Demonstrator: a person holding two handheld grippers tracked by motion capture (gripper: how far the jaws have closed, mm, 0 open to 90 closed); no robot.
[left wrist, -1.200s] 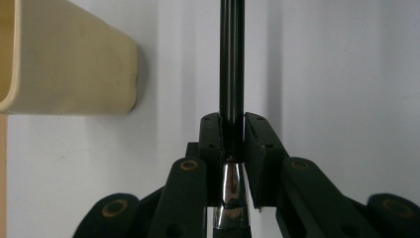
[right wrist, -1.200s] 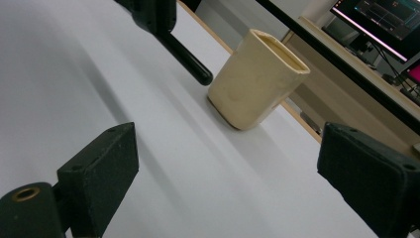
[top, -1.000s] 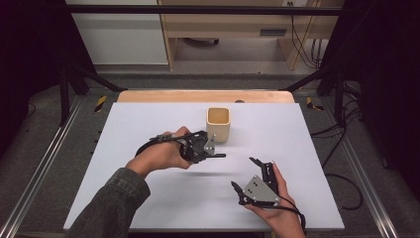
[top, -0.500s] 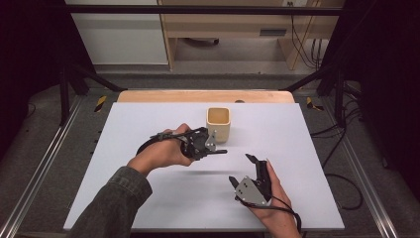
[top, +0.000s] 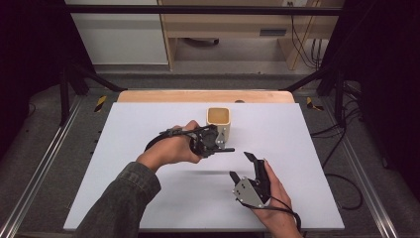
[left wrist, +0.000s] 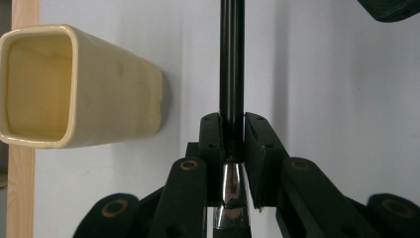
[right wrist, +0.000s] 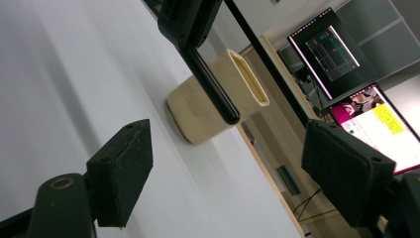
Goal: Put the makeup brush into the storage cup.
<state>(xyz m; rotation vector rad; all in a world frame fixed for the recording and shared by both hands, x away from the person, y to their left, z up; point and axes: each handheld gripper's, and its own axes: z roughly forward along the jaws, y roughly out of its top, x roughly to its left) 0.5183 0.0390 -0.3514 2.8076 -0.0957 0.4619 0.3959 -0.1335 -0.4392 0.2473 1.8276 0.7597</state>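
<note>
The left gripper (top: 218, 144), just left of centre in the high view, is clenched on a black pen (left wrist: 231, 59). In the left gripper view the two jaws pinch the pen where its black barrel meets a shiny metal section, and the barrel runs straight up the middle of the frame. In the high view the pen's free end pokes out level toward the right, just below a cream cup (top: 219, 121) that stands upright on the white table (top: 124, 148) near its far edge, just beside the gripper.

The right gripper (top: 245, 166), lower right of centre, holds nothing; its jaws have just been closing a little but are apart, with only table between them. Its own view looks up at the pen's rounded end (right wrist: 229, 115) in front of the cup.

This looks like a handover or a two-handed pull on the pen. Next, the right gripper would need to rise to the free end, straddle it squarely, then close.
</note>
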